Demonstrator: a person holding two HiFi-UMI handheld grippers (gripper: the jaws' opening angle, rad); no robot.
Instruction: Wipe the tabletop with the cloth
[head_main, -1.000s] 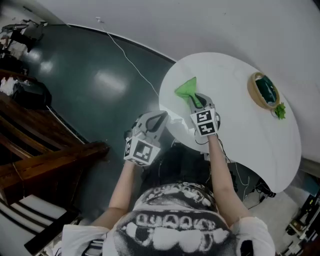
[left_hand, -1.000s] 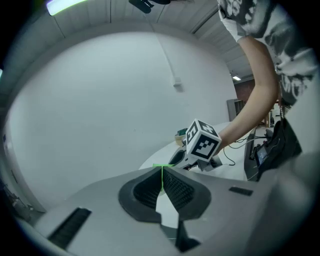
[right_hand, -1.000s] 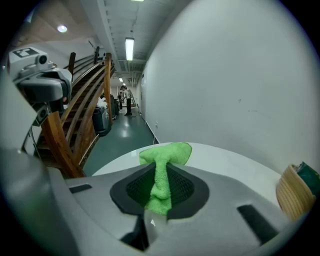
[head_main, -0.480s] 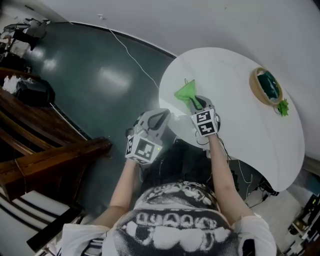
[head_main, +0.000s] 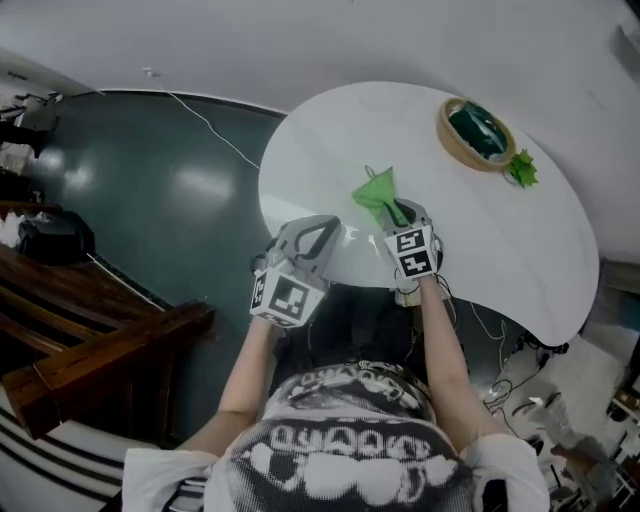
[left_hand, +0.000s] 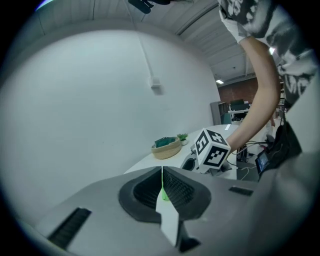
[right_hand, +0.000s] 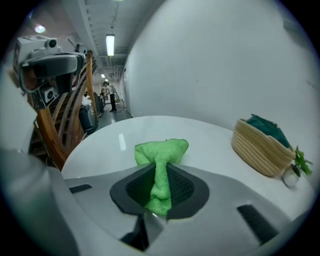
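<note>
A green cloth (head_main: 378, 190) lies bunched on the round white table (head_main: 330, 140), near its front edge. My right gripper (head_main: 402, 212) is shut on the cloth's near end. In the right gripper view a strip of cloth (right_hand: 161, 150) runs between the jaws of that gripper (right_hand: 160, 172) and fans out on the tabletop (right_hand: 115, 142). My left gripper (head_main: 322, 236) hovers at the table's front-left edge, shut and holding nothing. In the left gripper view its jaws (left_hand: 161, 180) meet in a thin line, and the right gripper's marker cube (left_hand: 211, 149) shows ahead.
A woven basket (head_main: 478, 135) with dark green contents stands at the table's far right, with a small green plant (head_main: 522, 168) beside it. A white cable (head_main: 210, 125) crosses the dark floor. Wooden stairs (head_main: 90, 350) rise at the left. Cables hang under the table's right side.
The right gripper has dragged the cloth from near the table's left edge toward its middle. The head view has shifted with it. The left gripper has stayed by the front edge.
</note>
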